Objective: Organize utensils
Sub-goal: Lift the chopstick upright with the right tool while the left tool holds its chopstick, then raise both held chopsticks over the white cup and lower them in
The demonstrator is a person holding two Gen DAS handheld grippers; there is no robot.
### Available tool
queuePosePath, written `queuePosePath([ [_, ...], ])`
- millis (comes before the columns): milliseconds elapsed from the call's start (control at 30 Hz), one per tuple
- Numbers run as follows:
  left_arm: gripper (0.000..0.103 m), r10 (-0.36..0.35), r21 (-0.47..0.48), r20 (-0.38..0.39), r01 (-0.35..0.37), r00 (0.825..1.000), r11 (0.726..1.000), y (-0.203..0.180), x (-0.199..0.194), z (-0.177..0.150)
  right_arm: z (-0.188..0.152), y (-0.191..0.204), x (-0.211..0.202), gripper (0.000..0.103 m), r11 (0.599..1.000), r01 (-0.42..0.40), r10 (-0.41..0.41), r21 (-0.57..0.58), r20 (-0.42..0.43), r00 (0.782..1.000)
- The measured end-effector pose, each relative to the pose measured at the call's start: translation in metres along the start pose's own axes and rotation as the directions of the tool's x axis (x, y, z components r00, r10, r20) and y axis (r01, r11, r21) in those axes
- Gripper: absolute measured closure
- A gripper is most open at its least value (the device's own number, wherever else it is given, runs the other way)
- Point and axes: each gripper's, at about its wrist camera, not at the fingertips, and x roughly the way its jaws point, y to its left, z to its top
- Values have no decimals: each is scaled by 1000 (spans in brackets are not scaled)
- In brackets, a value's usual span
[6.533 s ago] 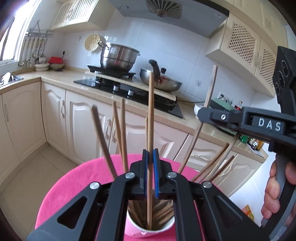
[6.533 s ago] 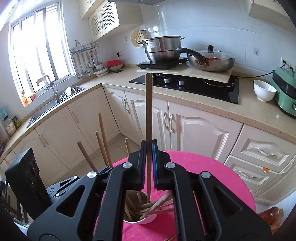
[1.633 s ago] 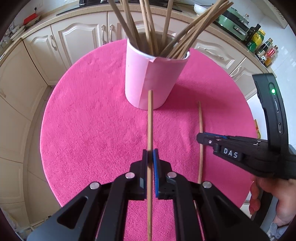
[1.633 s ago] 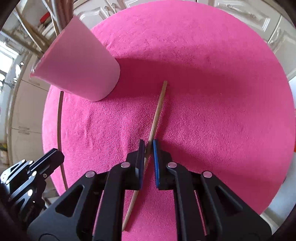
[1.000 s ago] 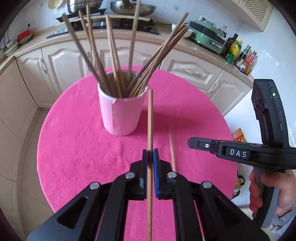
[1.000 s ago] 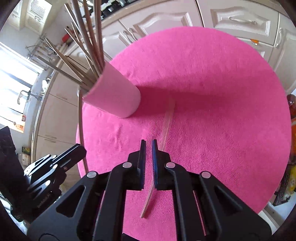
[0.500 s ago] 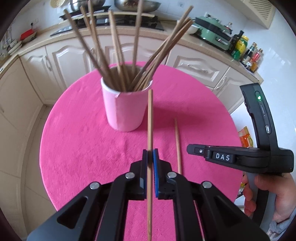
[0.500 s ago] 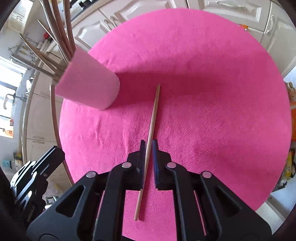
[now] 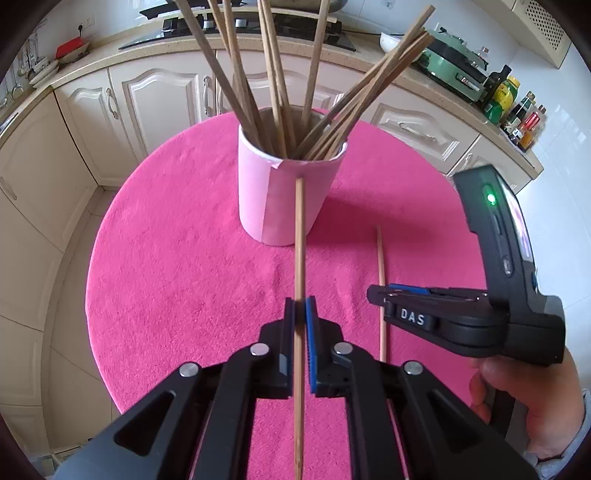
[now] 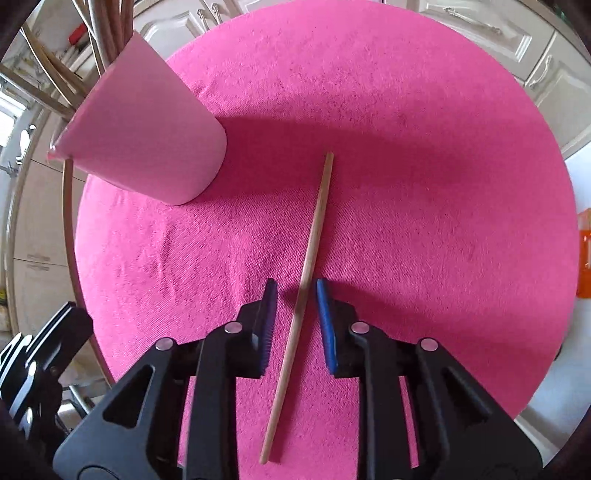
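A pink cup [image 9: 286,192] [image 10: 147,144] holding several wooden chopsticks [image 9: 258,74] stands on the round pink tablecloth [image 9: 184,258]. My left gripper [image 9: 300,314] is shut on one wooden chopstick [image 9: 300,240], held above the cloth in front of the cup. A second chopstick [image 10: 310,258] [image 9: 380,266] lies flat on the cloth to the right of the cup. My right gripper [image 10: 295,295] hovers over it, its jaws opening, one on each side of the stick without pressing it. In the left wrist view the right gripper [image 9: 384,291] appears at the right, held by a hand [image 9: 535,406].
Cream kitchen cabinets [image 9: 147,92] and a counter with a hob [image 9: 236,22], a green appliance [image 9: 454,55] and bottles [image 9: 517,110] ring the table. The table edge [image 10: 554,295] drops off to the right. An orange item [image 10: 583,251] sits beyond it.
My right gripper has let go of its chopstick, which now lies on the cloth, and its jaws have spread apart. The left gripper has kept its grip on its chopstick and sunk a little.
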Motion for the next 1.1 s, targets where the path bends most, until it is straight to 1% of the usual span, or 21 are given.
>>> queuePosePath([
  [100, 97, -3, 0, 1, 3, 1000, 1000, 2, 0, 0, 0, 15, 2, 82, 997, 53, -53, -50, 9, 999],
  [167, 97, -4, 3, 3, 4, 1000, 1000, 3, -1, 0, -1, 21, 2, 87, 993, 89, -87, -84, 21, 996],
  [200, 97, -5, 3, 4, 5, 1000, 1000, 3, -1, 0, -3, 25, 2, 92, 990, 101, -99, -94, 24, 995],
  [233, 97, -6, 2, 6, 6, 1000, 1000, 3, -2, 0, -5, 31, 3, 93, 990, 102, -100, -98, 25, 995],
  [333, 97, -8, 6, 12, 8, 1000, 1000, 3, -4, 0, -5, 30, 3, 97, 997, 44, -44, -70, 4, 999],
  [433, 97, -11, 14, 20, 11, 1000, 1000, 2, -7, 0, -2, 18, 2, 97, 999, -27, 26, -24, -10, 1000],
  [600, 97, -19, 31, 49, 17, 999, 999, 0, -14, -1, -6, 3, -6, 97, 991, -133, 132, 23, 14, 991],
  [767, 97, -30, 35, 85, 27, 996, 999, -4, -23, 2, -13, 7, -28, 97, 974, -225, 226, -15, 71, 972],
  [933, 97, -48, 44, 139, 43, 989, 998, -10, -36, 8, -15, 10, -49, 97, 958, -282, 286, -48, 141, 948],
  [1033, 97, -59, 50, 170, 51, 984, 997, -12, -43, 13, -17, 6, -63, 97, 948, -311, 318, -68, 182, 931],
  [1100, 97, -68, 55, 196, 58, 978, 997, -14, -48, 18, -9, -5, -71, 97, 943, -326, 334, -72, 205, 920],
])
